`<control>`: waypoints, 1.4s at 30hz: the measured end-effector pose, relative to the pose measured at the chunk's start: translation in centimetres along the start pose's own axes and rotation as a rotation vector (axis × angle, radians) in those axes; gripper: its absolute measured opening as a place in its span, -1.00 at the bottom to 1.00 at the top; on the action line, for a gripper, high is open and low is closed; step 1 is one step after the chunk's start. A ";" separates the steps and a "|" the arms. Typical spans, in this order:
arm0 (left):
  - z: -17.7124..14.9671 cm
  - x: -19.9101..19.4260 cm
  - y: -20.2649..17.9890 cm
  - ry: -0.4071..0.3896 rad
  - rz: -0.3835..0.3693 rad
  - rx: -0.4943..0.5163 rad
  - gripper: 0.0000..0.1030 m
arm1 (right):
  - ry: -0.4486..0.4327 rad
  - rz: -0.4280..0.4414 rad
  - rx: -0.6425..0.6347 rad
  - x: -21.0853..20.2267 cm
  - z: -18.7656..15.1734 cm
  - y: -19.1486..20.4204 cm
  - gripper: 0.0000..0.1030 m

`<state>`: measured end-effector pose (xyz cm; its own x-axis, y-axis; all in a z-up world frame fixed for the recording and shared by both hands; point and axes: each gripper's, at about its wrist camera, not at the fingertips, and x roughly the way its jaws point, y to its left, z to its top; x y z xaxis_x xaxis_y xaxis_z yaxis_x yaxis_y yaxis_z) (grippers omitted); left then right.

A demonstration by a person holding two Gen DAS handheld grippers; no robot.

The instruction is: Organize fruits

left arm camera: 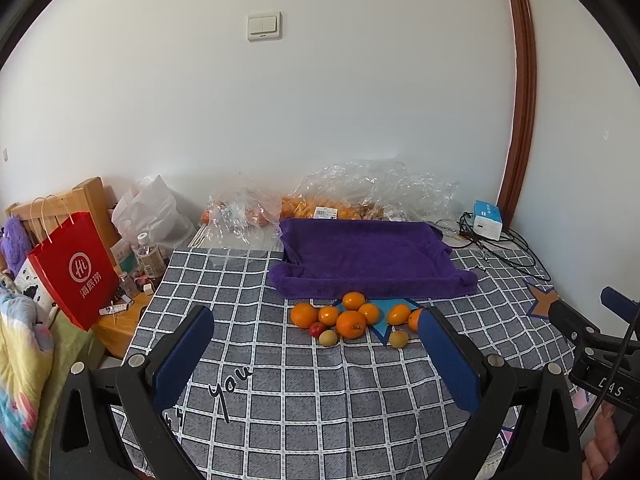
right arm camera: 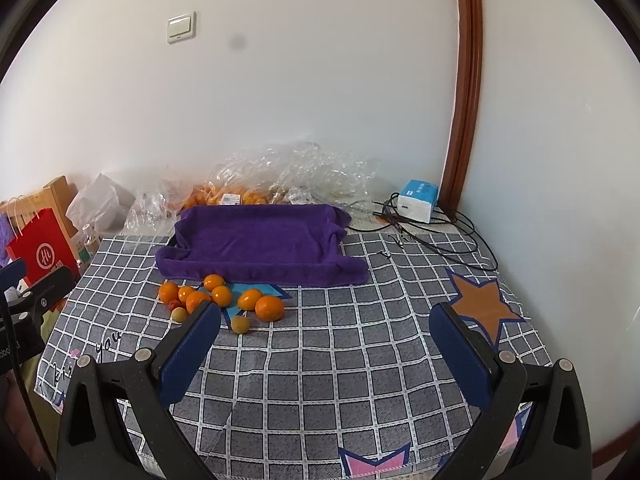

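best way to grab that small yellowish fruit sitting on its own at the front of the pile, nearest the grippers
Take the small yellowish fruit across its round middle, coming down from above with a finger on its left and one on its right. It lies apart from the oranges, with bare checked cloth on both sides, so the fingers should fit. The right gripper looks better placed; it is open and empty.

The red paper bag [left arm camera: 70, 270] carries a white circular logo above three Chinese characters reading 海底捞. The checked tablecloth [left arm camera: 320, 392] bears the black handwritten word "you". The right gripper [left arm camera: 612, 344] body shows the letters "DAS". The label on the bagged oranges [left arm camera: 326, 212] is illegible.
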<state>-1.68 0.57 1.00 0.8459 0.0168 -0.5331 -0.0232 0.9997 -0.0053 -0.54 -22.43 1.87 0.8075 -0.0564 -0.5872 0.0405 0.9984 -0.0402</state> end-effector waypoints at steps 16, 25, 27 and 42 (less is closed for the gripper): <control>-0.2 0.1 0.2 0.006 -0.010 -0.014 1.00 | -0.006 -0.001 0.001 -0.1 0.0 0.4 0.99; -0.5 0.7 0.1 0.011 -0.014 -0.018 1.00 | -0.005 0.012 0.002 0.1 -0.2 0.8 0.99; -0.6 1.0 0.0 0.011 -0.012 -0.014 1.00 | -0.004 0.015 0.000 0.4 -0.4 1.0 0.99; -2.5 8.4 1.6 0.100 0.022 -0.034 0.99 | 0.097 0.062 0.038 8.1 -2.6 -0.3 0.95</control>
<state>4.04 2.28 -5.62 0.7875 0.0355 -0.6153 -0.0606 0.9980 -0.0200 4.43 -23.20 -4.96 0.7482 0.0069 -0.6634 0.0156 0.9995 0.0280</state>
